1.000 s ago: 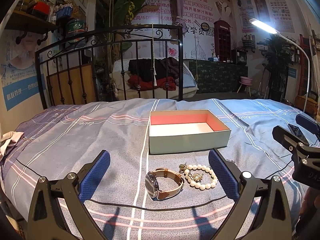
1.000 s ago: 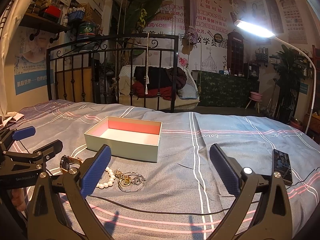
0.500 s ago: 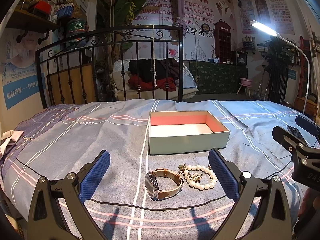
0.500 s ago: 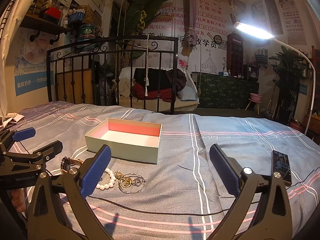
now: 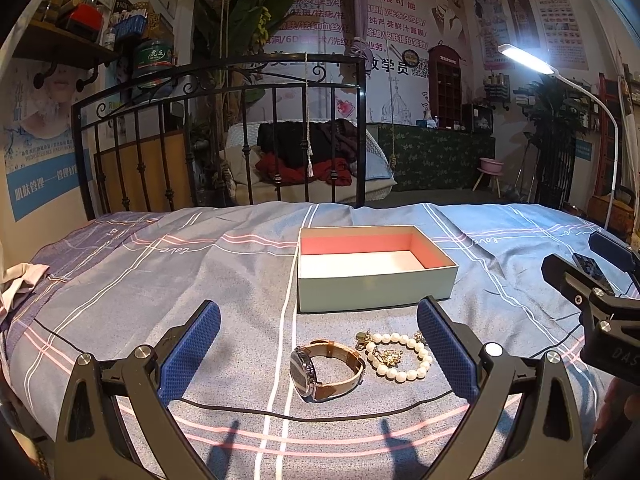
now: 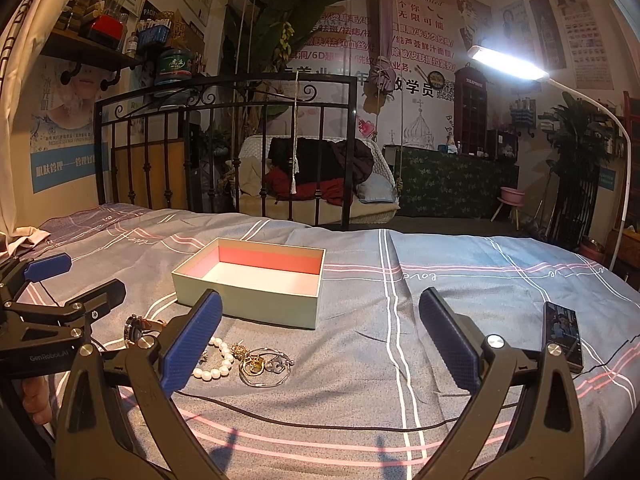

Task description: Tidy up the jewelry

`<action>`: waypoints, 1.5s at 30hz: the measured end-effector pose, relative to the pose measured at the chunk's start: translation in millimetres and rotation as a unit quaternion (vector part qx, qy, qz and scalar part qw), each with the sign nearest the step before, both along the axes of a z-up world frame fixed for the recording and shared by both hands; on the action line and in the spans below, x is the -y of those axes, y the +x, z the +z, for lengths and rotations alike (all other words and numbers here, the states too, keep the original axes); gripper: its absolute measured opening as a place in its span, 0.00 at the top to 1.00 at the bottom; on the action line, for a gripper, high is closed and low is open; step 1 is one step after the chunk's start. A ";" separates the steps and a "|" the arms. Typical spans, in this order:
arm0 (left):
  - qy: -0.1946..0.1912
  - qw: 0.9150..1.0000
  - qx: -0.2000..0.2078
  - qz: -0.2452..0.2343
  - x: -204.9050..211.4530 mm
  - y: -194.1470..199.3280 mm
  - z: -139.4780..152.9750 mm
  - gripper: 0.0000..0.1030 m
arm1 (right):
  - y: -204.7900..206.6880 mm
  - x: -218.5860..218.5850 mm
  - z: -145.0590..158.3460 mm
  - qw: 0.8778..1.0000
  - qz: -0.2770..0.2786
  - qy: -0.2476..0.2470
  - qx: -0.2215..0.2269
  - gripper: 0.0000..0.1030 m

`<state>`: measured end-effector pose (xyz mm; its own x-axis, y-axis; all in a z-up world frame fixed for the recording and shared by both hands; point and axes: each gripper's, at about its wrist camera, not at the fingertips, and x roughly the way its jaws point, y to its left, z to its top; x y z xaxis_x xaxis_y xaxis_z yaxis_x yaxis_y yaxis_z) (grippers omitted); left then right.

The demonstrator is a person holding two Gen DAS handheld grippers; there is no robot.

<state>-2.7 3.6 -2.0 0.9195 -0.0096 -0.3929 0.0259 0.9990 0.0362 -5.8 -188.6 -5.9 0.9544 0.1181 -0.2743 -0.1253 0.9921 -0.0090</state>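
A pale green box with a pink and white inside stands open and empty on the bed; it also shows in the right wrist view. In front of it lie a tan-strap watch, a pearl bracelet and, in the right wrist view, gold and silver pieces. My left gripper is open and empty, with the watch between its fingers. My right gripper is open and empty, to the right of the jewelry pile.
A phone lies on the bed at the right. A black cable runs across the striped bedsheet in front of the jewelry. A black iron headboard stands at the far edge.
Both grippers have shifted only slightly; the view has tilted a little. The jewelry and box have not moved.
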 end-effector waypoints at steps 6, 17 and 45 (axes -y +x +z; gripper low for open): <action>0.000 1.000 0.000 -0.001 0.4 -0.9 1.0 0.06 | -0.5 -0.7 -0.2 1.000 0.000 0.000 0.001 0.05; 0.001 1.000 0.000 0.000 1.8 -3.0 0.8 0.06 | -2.6 -1.4 -0.9 1.000 0.002 -0.001 0.002 0.06; 0.000 1.000 -0.008 -0.005 2.6 -1.1 -0.8 0.06 | 1.9 -4.5 -6.9 1.000 0.009 -0.004 -0.006 0.05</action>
